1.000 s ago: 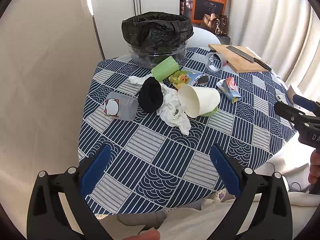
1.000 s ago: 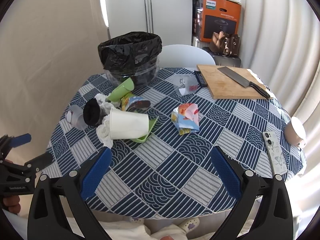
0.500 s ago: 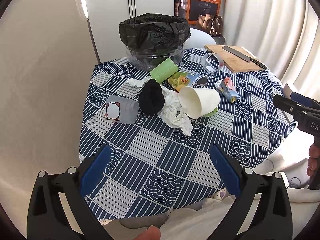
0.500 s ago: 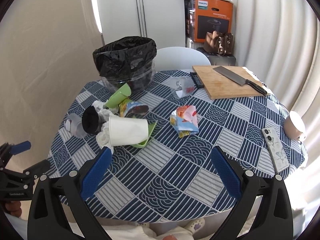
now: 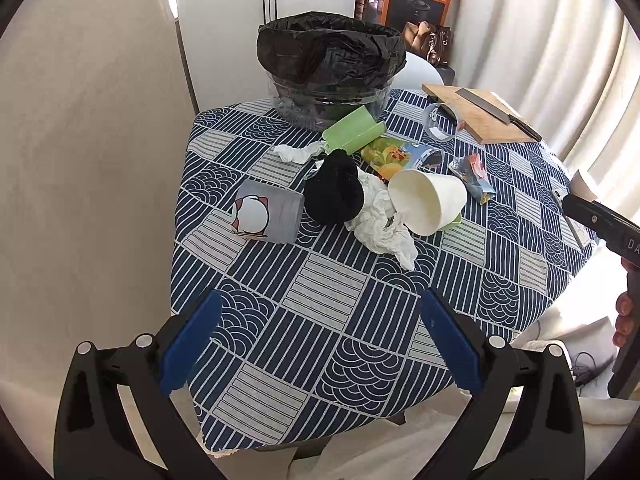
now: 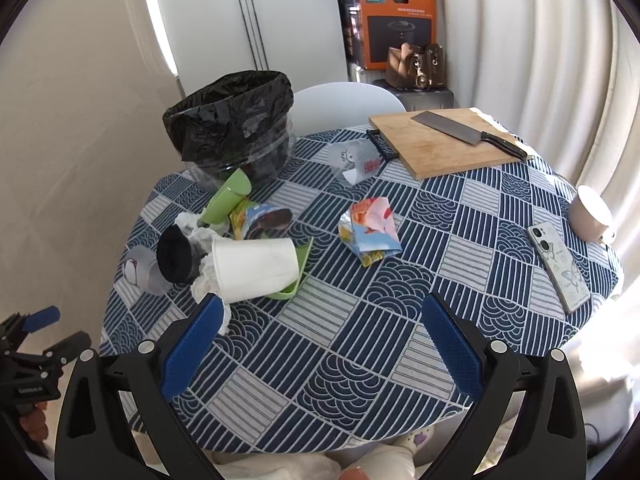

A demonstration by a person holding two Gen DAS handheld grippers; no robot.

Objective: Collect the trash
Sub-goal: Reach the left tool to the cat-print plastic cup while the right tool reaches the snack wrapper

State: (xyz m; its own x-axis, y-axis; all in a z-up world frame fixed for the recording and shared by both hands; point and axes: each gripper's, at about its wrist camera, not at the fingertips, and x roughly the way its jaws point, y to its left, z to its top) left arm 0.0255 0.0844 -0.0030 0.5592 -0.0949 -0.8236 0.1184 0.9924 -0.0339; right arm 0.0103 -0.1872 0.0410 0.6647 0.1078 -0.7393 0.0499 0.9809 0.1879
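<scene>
Both jaws spread, empty; white cup (image 6: 254, 268) lies ahead, just beyond right gripper (image 6: 320, 344)

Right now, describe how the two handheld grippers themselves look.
Both look alike: the left gripper and right gripper have matte black angular frames with silver rivets and two blue textured finger pads. White lettering marks the body of each. No cables show on either; bare fingers hold the right one.
</scene>
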